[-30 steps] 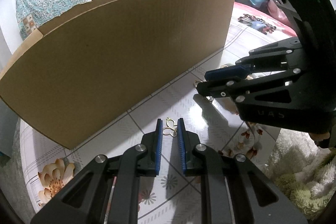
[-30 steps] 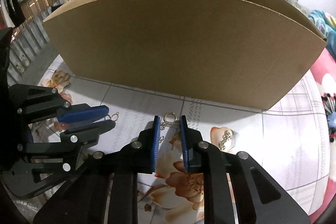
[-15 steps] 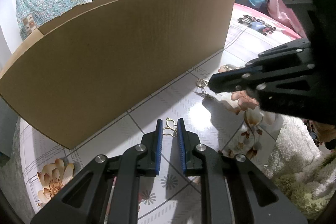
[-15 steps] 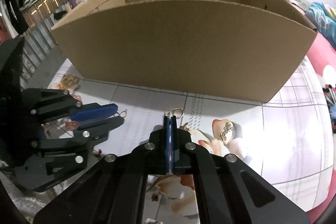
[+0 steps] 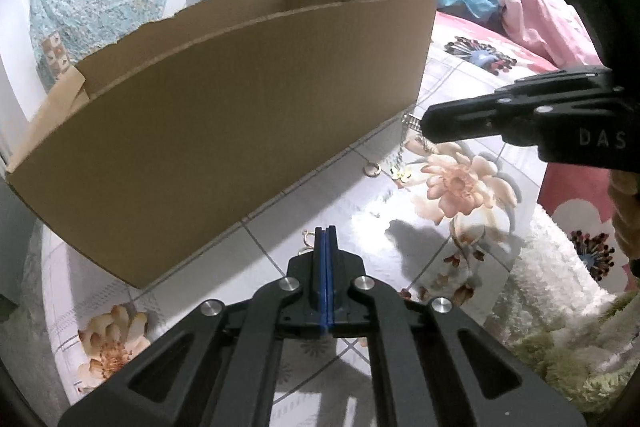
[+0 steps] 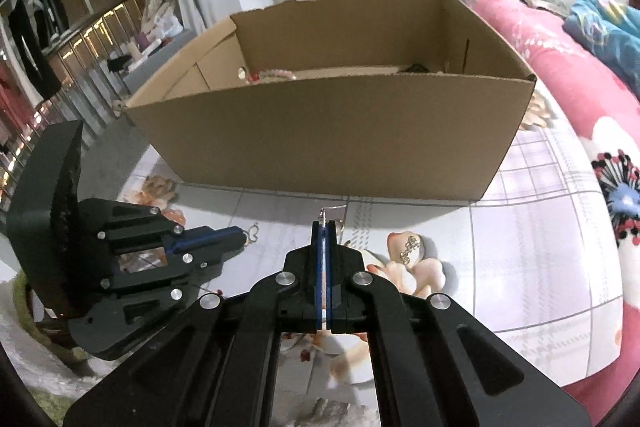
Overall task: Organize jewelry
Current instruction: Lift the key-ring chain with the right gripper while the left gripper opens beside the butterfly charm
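Left tool (image 5: 325, 231), low centre of the left wrist view: jaws have just closed, blue pads pressed together, nipping a small gold wire earring (image 5: 307, 238) that pokes out left of the tips, on the floral white tablecloth (image 5: 472, 227). Right tool (image 5: 425, 125), mid-right edge of the same view: closed on a thin silver chain earring with butterfly charm (image 5: 400, 167), which hangs down from its tips, charm just above or touching the cloth, can't tell which.

Brown open cardboard box (image 6: 332, 131) fills the upper centre of the right wrist view, straight ahead of both tools, long axis across the frame. A pink bead piece is already inside. Right tool sits higher and nearer the rim, so likely drops first. A loose gold ring (image 5: 371, 169) and a sparkly stud piece (image 6: 408, 250) lie on the cloth by the box.

Writing: "DAS" on the right tool's body; nothing else readable.
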Tool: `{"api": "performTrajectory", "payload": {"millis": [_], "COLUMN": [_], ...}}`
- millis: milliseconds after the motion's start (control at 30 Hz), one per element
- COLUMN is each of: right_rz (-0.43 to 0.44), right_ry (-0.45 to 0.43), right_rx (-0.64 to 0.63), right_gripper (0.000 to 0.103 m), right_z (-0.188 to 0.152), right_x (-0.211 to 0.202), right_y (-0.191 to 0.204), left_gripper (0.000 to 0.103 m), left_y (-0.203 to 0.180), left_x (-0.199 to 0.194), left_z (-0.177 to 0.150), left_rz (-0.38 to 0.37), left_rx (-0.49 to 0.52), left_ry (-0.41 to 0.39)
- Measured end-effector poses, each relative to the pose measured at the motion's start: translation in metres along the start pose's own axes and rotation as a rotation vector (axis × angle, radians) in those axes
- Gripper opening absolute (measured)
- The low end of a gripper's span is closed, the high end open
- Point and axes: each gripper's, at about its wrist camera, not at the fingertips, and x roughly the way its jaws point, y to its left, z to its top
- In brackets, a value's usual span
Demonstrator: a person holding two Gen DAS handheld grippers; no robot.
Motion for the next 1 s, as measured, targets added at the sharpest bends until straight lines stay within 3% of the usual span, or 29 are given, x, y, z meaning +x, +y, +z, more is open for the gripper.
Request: {"api": "performTrajectory", "payload": {"millis": [33, 100, 167, 267, 433, 500, 667, 733, 1000], "right_rz": [0.006, 0.016, 0.025, 0.034, 0.043, 0.046, 0.05, 0.048, 0.053], "right_ry": [-0.006, -0.017, -0.029, -0.046, -0.063, -0.069, -0.088, -0.098, -0.125], "right_rx": [0.003, 0.009, 0.016, 0.022, 0.034, 0.039, 0.049, 0.049, 0.038], "right_gripper": [0.0, 0.0, 0.0, 0.0, 0.0, 0.0, 0.0, 0.0, 0.0], "right_z": [-0.001, -0.002, 0.0, 0.0, 0.0, -0.001, -0.003, -0.003, -0.003], "right_x": [-0.001, -0.002, -0.006, -0.008, -0.009, -0.01, -0.015, -0.018, -0.026], "right_y": [0.0, 0.002, 0.002, 0.003, 0.0, -0.002, -0.005, -0.005, -0.002], "left_gripper": [0.001, 0.016, 0.023, 0.024, 0.023, 0.011, 0.011, 0.0, 0.0], "left_y": [0.0, 0.0, 0.0, 0.001, 0.007, 0.005, 0.006, 0.006, 0.005], "left_x": [-0.001, 0.001, 0.002, 0.01, 0.021, 0.024, 0.024, 0.024, 0.014], "left_z": [0.001, 0.003, 0.004, 0.006, 0.007, 0.01, 0.013, 0.015, 0.012], "left_rz": [-0.001, 0.022, 0.023, 0.031, 0.008, 0.003, -0.001, -0.003, 0.006], "left_rx": [0.002, 0.005, 0.009, 0.011, -0.009, 0.005, -0.003, -0.013, -0.037], "left_ry": [-0.002, 0.014, 0.014, 0.034, 0.062, 0.065, 0.069, 0.069, 0.063]}}
